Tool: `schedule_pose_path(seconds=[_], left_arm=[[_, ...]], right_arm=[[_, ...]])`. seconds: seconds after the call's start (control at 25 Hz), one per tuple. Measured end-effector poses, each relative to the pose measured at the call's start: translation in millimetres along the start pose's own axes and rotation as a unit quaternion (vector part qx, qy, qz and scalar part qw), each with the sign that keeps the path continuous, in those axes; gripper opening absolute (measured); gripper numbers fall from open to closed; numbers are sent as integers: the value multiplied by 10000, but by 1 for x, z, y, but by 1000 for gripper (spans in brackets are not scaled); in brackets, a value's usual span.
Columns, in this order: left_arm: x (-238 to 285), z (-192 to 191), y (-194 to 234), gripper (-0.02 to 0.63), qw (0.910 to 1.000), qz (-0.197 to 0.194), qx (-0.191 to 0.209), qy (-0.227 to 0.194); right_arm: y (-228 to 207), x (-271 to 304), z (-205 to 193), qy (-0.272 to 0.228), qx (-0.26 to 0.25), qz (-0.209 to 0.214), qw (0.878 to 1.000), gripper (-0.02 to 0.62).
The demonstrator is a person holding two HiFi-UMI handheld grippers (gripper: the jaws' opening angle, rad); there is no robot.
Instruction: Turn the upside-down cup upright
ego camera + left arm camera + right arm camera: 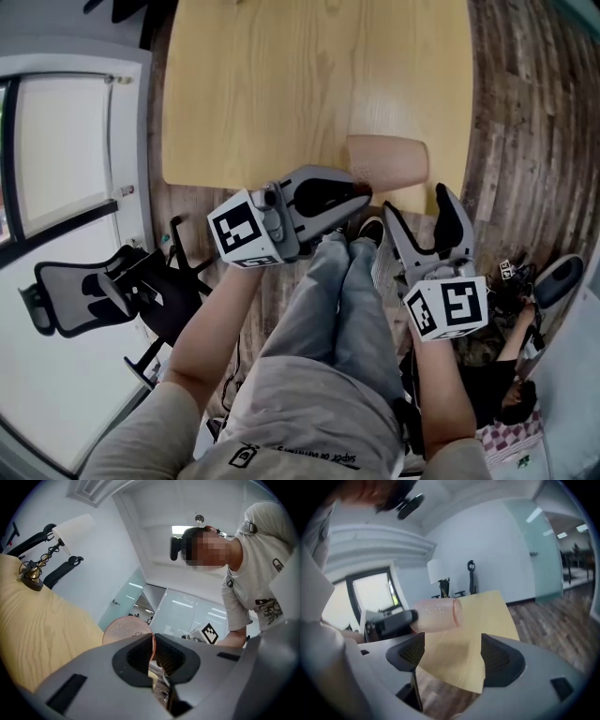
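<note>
1. Head view: one wooden table (281, 94) fills the upper middle of the frame. One pink cup (389, 161) lies on its side over the table's near edge, just right of centre. The left gripper (361, 194) reaches in from the lower left, its claw pinched on the cup's rim. The right gripper (422, 214) sits below and to the right of the cup, claw spread and empty. That makes two grippers. One office chair (84, 291) stands at the lower left. The likely risk is that the cup is held so close to the edge that a slip would drop it to the floor.

2. Left gripper view: at bottom centre, both pads press on one thin pink wall, and the cup's round body shows just above and to the left. One white lamp (72, 529) stands at the upper left. With so little rim held, the cup could swivel or slide out as the wrist rolls.

3. Right gripper view: the jaws stand apart at the bottom, with only tabletop between them. The single cup hangs sideways at centre left. If it is set down tilted, it may topple.
</note>
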State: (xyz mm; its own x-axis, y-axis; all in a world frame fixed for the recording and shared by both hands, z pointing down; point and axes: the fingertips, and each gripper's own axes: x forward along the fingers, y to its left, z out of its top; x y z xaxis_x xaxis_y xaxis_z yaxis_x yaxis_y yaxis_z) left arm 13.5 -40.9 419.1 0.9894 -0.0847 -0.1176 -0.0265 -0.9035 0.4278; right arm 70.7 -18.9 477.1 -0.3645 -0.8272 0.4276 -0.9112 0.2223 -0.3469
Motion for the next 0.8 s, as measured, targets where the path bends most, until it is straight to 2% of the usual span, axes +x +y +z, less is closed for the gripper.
schedule_pose_path(seconds=[0.08,0.2,0.36,0.48,0.52,0.6,0.68,0.8], left_arm=[[3,-1,-1,21,9999,-76,-6,-75],[3,-1,-2,20,9998,-152,11,-110],[9,-1,-6,20,9996,-237,60,-126],[11,-1,-8,20,9995,-277,92,-150],[10,-1,-8,20,9994,-281,94,-155],[9,-1,-9,20,9994,-288,96,-155],[10,-2,-10,20,9994,-298,114,-130],[14,-4,-14,20,9993,-347,156,-70]], right_arm=[[2,-5,6,-336,968,242,9944,364],[7,-8,15,-809,2200,481,9710,364],[8,-8,27,-1398,3407,897,9254,364],[9,-6,31,-1834,4267,1256,8766,364],[10,-5,33,-1958,4477,1329,8623,364],[10,-3,35,-2149,4740,1396,8424,365],[7,-1,37,-2272,4916,1391,8291,365],[1,1,37,-2388,5107,1320,8153,365]])
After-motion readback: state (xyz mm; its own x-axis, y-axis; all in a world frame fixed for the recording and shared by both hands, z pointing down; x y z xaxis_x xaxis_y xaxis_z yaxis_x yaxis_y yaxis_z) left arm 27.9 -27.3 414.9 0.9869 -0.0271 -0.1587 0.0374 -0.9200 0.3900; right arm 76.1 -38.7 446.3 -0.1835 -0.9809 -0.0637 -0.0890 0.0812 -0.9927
